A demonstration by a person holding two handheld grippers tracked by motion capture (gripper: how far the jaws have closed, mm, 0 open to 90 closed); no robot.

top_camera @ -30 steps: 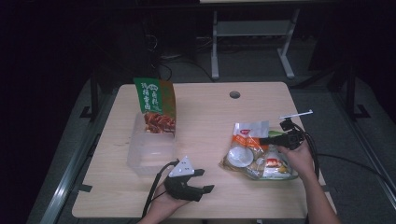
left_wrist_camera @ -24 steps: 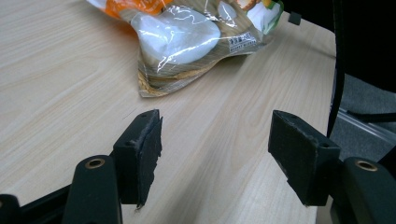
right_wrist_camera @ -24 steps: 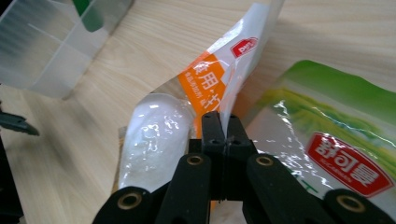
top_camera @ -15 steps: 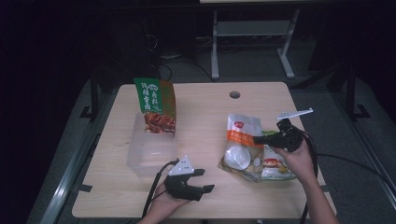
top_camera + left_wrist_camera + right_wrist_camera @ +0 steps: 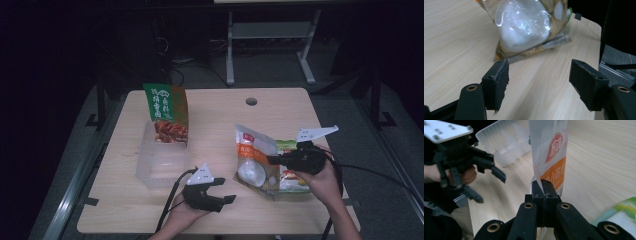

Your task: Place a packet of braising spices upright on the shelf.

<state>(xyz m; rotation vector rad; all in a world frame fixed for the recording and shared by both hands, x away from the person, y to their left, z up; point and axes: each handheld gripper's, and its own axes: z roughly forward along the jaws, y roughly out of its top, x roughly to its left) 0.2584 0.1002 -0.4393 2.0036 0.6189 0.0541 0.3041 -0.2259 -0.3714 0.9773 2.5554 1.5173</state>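
An orange-and-white snack bag (image 5: 252, 155) stands tilted up off the table at the right, a white round shape printed on its front (image 5: 524, 25). My right gripper (image 5: 270, 160) is shut on the bag's edge (image 5: 551, 152), with both jaws pressed together over the film. My left gripper (image 5: 220, 192) rests near the front edge, pointing at the bag. It is open, its jaws have just been opening a little further, and nothing is between the pads (image 5: 499, 85). A green snack bag (image 5: 167, 112) stands upright at the back left.
A clear plastic container (image 5: 162, 162) sits in front of the green bag, and its walls (image 5: 504, 142) are visible behind the left gripper (image 5: 474, 162). A green-and-white packet (image 5: 292, 182) lies under my right hand. The table (image 5: 220, 115) has a cable hole (image 5: 251, 101) at the back.
The right gripper rose and shifted left, pulling the orange-and-white bag from lying flat to standing up. The left hand stayed put.
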